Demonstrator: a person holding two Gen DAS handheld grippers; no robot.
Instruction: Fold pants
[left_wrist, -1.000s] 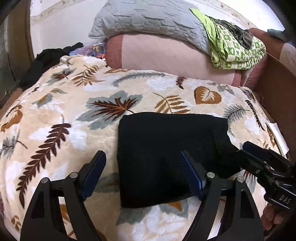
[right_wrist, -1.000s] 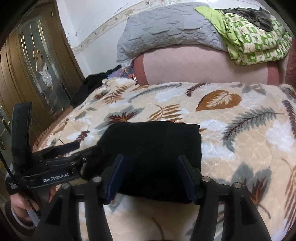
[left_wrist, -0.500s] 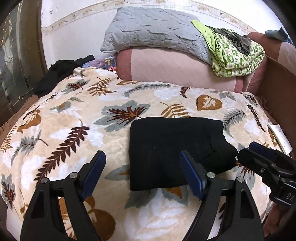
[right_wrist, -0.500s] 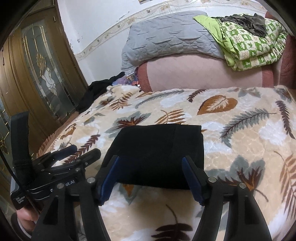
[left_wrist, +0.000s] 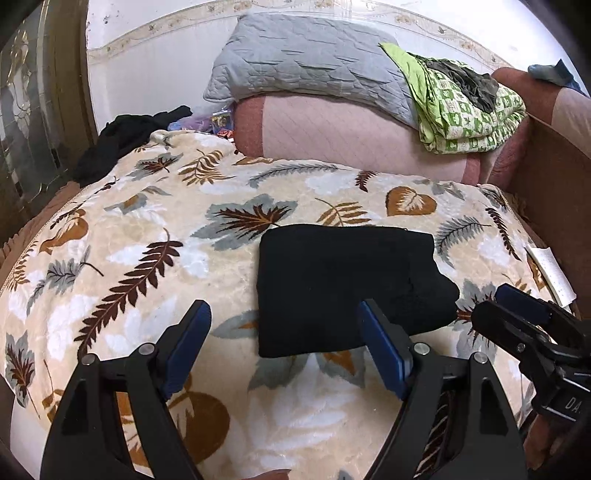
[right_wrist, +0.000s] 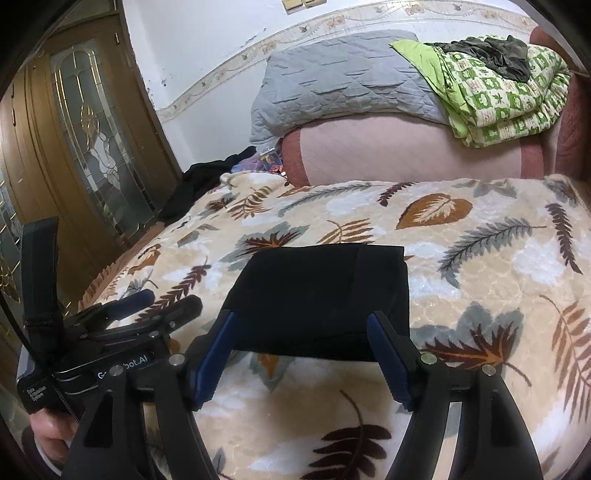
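Observation:
The black pants (left_wrist: 343, 284) lie folded into a compact rectangle on the leaf-patterned blanket (left_wrist: 147, 266); they also show in the right wrist view (right_wrist: 321, 299). My left gripper (left_wrist: 284, 332) is open and empty, held above the blanket just in front of the pants. My right gripper (right_wrist: 301, 343) is open and empty, hovering in front of the pants' near edge. The right gripper shows at the right of the left wrist view (left_wrist: 517, 317), and the left gripper at the left of the right wrist view (right_wrist: 147, 310).
A pink bolster (left_wrist: 354, 136) lies at the bed's head with a grey quilted pillow (left_wrist: 306, 62) and a green patterned quilt (left_wrist: 469, 114) on it. Dark clothes (left_wrist: 125, 140) lie at the far left corner. A wooden door with glass (right_wrist: 96, 147) stands left.
Both grippers have pulled back and up from the folded pants, which now lie farther away and untouched on the blanket. Both stay open.

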